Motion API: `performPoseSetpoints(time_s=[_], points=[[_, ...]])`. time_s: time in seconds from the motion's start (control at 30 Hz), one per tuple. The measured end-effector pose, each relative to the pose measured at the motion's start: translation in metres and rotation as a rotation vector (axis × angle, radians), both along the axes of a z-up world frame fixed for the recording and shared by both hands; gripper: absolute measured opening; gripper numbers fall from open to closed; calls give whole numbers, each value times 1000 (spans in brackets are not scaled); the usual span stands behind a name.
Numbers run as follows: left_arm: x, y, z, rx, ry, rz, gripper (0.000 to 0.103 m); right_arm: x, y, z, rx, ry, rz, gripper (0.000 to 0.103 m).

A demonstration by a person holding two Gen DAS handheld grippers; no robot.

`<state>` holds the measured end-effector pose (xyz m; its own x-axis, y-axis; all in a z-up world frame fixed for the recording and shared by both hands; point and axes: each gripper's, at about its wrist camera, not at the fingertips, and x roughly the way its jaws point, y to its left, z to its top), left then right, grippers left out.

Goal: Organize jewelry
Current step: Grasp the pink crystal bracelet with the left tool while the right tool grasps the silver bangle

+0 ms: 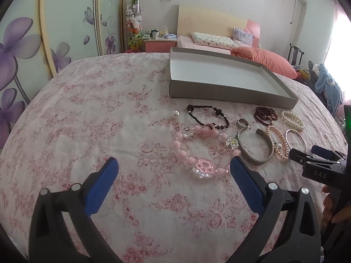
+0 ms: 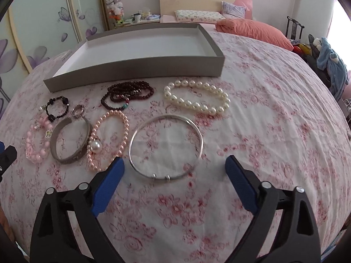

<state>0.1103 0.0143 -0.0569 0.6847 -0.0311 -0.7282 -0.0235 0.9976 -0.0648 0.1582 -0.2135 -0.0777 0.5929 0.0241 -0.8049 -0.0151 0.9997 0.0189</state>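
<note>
My two hand-held grippers hang over a flowered pink bedspread [image 2: 263, 109] where the jewelry lies spread in front of a shallow grey cardboard tray with a white inside [image 2: 140, 70], which holds nothing yet. My left hand-held gripper [image 1: 173, 166] stands wide and holds nothing, its blue fingertip [image 1: 238, 166] just touching the end of the chunky pink bead bracelet with a clear flower charm [image 1: 201, 157]. My right hand-held gripper [image 2: 174, 164] is likewise spread wide and bare, the thin silver wire bangle [image 2: 166, 146] lying between and just ahead of its fingers.

The pieces on the left lie crowded. The broad silver cuff [image 2: 70, 140] touches the peach pearl bracelet with one large white pearl [image 2: 109, 140], a small silver ring [image 2: 77, 110] sits at the cuff's open end, and the black faceted bead bracelet [image 2: 56, 107] overlaps the pink one. I judge that a careless close there would snag two strands at once and drag a neighbour along. The thin bangle lies flat on soft cloth, so my fingers may pinch fabric with it or let the smooth wire slip free. The dark red bead strand [image 2: 127, 94] is coiled in loops and could uncoil and trail when lifted. The cream pearl bracelet [image 2: 197, 97] lies apart and looks the safest pick.
</note>
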Motion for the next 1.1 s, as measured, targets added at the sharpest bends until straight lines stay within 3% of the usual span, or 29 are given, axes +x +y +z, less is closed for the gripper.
performPoseSetpoints(time_s=[0.17,0.23,0.4,0.57,0.63,0.83,0.97,1.1], points=[[11,-1,-1,0,19,-12,99,9,1,3,3,-14,15,82],[14,-2,-1,5,24,-17,99,11,1,4,7,-27,31,72],[25,-2,-4,0,45,-21,97,13,3,6,9,-27,36,72],[40,1,-12,-22,98,-7,73,13,3,6,10,-27,36,72],[45,4,-16,-41,121,-3,67,13,3,6,10,-27,36,73],[49,-2,-16,4,108,-15,49,15,2,6,13,-24,35,77],[49,-6,-16,24,102,-30,25,15,2,6,14,-24,36,75],[50,-3,-16,17,101,-33,18,16,2,7,15,-28,38,72]])
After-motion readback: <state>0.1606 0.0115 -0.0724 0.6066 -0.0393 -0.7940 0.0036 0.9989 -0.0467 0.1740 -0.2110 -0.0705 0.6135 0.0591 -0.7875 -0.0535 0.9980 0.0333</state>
